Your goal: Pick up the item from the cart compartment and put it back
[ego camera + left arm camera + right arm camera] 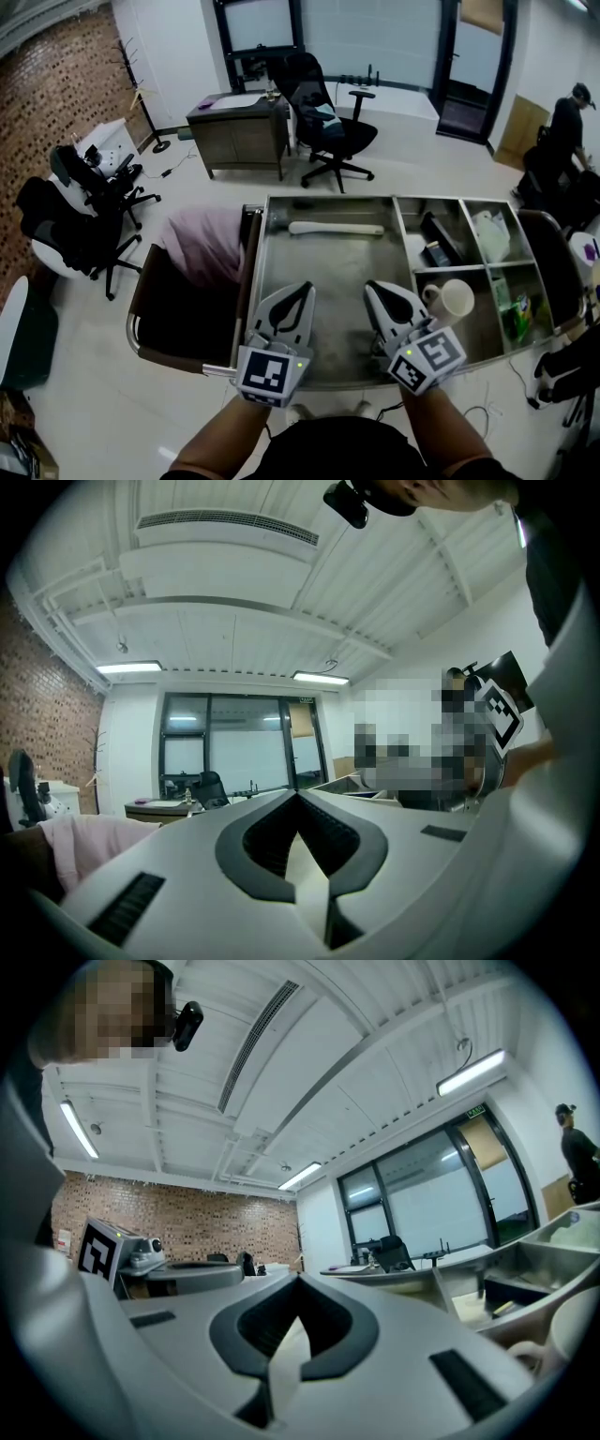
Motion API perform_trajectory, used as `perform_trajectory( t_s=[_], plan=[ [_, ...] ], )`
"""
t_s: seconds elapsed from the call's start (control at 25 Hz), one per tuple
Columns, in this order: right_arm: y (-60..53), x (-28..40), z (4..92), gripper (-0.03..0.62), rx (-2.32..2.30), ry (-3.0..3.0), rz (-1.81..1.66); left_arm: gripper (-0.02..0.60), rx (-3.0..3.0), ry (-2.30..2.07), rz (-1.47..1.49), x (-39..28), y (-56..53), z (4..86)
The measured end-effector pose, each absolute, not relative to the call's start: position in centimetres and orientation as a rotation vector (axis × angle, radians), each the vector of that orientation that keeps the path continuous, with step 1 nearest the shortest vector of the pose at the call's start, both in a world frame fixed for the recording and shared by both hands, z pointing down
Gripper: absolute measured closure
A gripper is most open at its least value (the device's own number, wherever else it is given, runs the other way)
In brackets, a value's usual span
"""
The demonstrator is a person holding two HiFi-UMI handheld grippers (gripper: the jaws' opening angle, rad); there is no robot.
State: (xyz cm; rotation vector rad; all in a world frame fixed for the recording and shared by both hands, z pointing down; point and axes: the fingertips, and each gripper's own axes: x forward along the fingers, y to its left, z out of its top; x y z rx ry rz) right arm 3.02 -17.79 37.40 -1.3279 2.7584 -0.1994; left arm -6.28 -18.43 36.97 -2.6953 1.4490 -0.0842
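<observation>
Presently holding the left gripper (302, 291) with jaws pressed together tip to tip, clamping nothing. Holding the right gripper (377, 289) likewise, jaws together and empty. Hovering both side by side just past the near rim of the cart (342, 380), over the bare floor of its large compartment (336, 262). Touching no item with either.

Noting, further out, a long white item (336, 228) lying across the far end of that large compartment, well apart from both grippers. Noting also a white mug (452, 302) sitting in the near right compartment, just beside the right gripper. Seeing dark items (436, 239), a white bag (489, 234) and green packets (520, 319) filling the other small compartments. Not being able to tell which of these is the item meant.

Judging progress: nothing lifted, nothing in hand, everything sitting inside the cart. Reading this as either the very start, with pick-up and return both outstanding, or the finish, with the item already back. Leaning neither way on this evidence. Requiring, if starting, opened jaws before any reach.
</observation>
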Motion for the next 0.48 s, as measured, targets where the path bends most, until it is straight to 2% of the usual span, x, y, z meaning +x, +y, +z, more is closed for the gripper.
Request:
perform_trajectory(
  t_s=[0.48],
  plan=[
    [-17.7,2.86,37.43,0.582,-1.324,2.766,-0.199,0.581,-2.705,1.438,-0.094,-6.08,-18.22,36.91]
  ],
)
